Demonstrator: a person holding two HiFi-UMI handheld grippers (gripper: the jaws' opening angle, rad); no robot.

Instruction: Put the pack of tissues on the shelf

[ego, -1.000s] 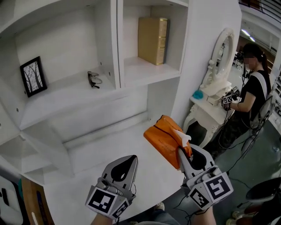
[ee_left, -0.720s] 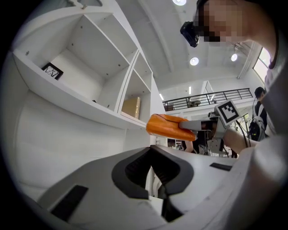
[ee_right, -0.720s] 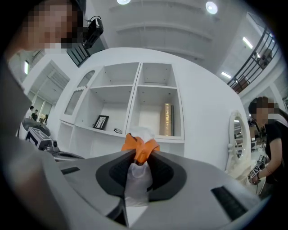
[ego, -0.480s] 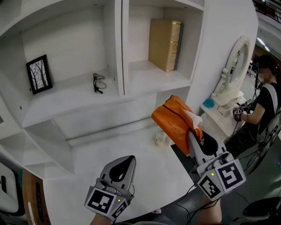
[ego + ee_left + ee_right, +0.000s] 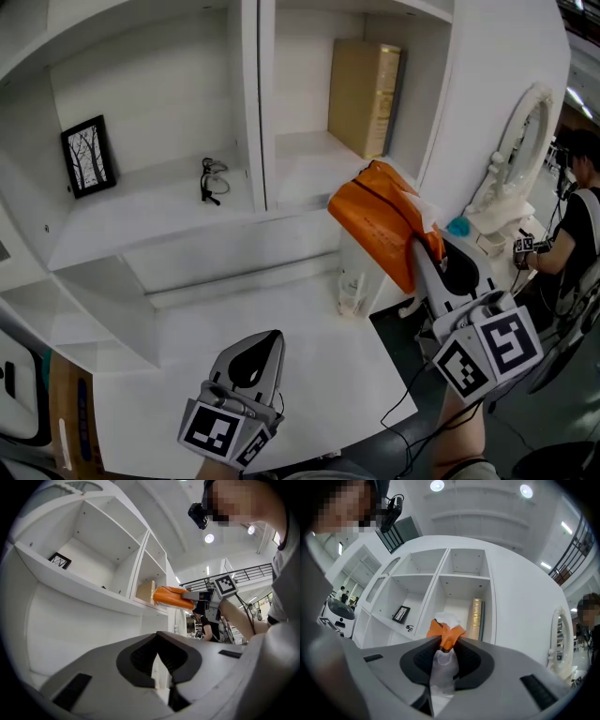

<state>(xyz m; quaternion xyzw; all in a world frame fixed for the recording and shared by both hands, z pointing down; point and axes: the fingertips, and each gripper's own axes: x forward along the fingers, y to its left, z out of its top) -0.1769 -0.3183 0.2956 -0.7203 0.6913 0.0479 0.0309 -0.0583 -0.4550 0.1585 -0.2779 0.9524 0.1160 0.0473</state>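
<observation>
White curved worktop (image 5: 309, 356), white shelf unit (image 5: 251, 94) behind, free room in R cubby (image 5: 305, 155) beside tan box (image 5: 364, 84), orange plastic tissue pack (image 5: 380, 220) clamped in R tool (image 5: 424, 251) at cubby's front edge, L tool (image 5: 266, 337) closed, empty.

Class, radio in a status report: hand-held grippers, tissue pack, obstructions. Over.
Left hand-held gripper shut, empty. Right hand-held gripper shut on tissue pack, held up before the shelf, not yet placed. Right compartment holds gold box, bare board beside it.

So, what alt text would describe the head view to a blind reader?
The right gripper holds an orange pack of tissues before a white shelf compartment containing a tan box. The left gripper, shut and empty, hovers over the white table.
</observation>
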